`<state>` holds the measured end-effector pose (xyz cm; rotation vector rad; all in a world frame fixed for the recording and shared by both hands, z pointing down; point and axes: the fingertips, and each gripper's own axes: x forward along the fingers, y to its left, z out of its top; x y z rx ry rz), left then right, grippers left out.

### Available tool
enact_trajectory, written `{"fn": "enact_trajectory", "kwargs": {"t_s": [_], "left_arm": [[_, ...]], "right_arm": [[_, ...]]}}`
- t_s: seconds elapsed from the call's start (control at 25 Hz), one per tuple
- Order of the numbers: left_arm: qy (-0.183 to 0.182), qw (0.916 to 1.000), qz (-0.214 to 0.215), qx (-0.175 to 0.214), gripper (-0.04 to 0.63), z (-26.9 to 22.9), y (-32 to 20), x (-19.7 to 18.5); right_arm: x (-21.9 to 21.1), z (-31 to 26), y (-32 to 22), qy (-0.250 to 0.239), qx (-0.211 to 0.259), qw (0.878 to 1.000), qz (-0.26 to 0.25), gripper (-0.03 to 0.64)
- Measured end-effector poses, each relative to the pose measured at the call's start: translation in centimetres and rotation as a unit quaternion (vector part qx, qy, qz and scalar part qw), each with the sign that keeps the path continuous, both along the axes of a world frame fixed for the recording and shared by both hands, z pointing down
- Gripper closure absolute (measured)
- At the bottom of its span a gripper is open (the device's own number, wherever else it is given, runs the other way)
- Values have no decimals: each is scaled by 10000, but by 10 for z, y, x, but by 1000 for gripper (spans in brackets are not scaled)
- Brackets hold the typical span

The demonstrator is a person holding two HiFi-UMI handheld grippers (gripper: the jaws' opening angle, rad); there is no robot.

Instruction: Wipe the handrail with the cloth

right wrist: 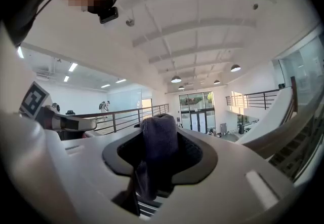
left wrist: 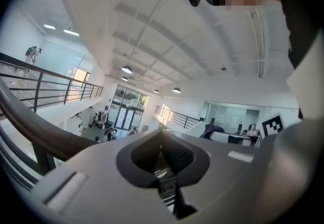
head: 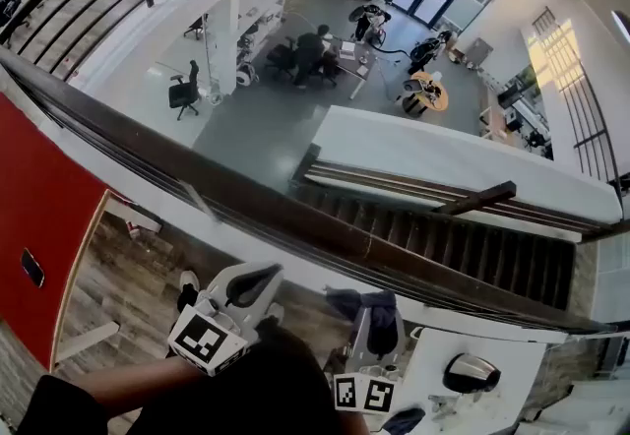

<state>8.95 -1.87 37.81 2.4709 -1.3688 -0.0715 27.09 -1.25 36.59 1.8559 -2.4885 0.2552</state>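
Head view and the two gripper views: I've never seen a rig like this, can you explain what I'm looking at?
There is no robot here. A person on an upper floor holds hand-operated tongs in each hand. The head view comes from a camera on their head, looking down over the dark handrail into a hall below. The other two cameras ride on the tongs and look along them. The right tongs are closed on a dark cloth. The left tongs are closed and empty. The marker cube is part of the tongs.
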Motion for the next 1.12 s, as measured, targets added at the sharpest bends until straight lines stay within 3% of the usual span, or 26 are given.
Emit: {"fn": "enact_trajectory", "kwargs": {"t_s": [0.24, 0.44, 0.56, 0.72, 1.12], "left_arm": [[-178, 9992, 60, 365, 597, -8, 2, 14], [-225, 9992, 16, 319, 597, -4, -1, 19], [-288, 9995, -104, 92, 597, 1, 1, 17], [-192, 9991, -8, 372, 597, -6, 4, 26], [-340, 9984, -95, 451, 597, -11, 4, 19]], "right_arm": [[-20, -53, -3, -14, 532, 9984, -204, 472], [-5, -45, 6, 468, 1063, 9916, -565, 472], [-7, -49, 2, 415, 1012, 9925, -537, 472], [-14, -61, -7, 177, 834, 9956, -383, 472], [-18, -61, -15, 27, 920, 9950, -385, 472]]}}
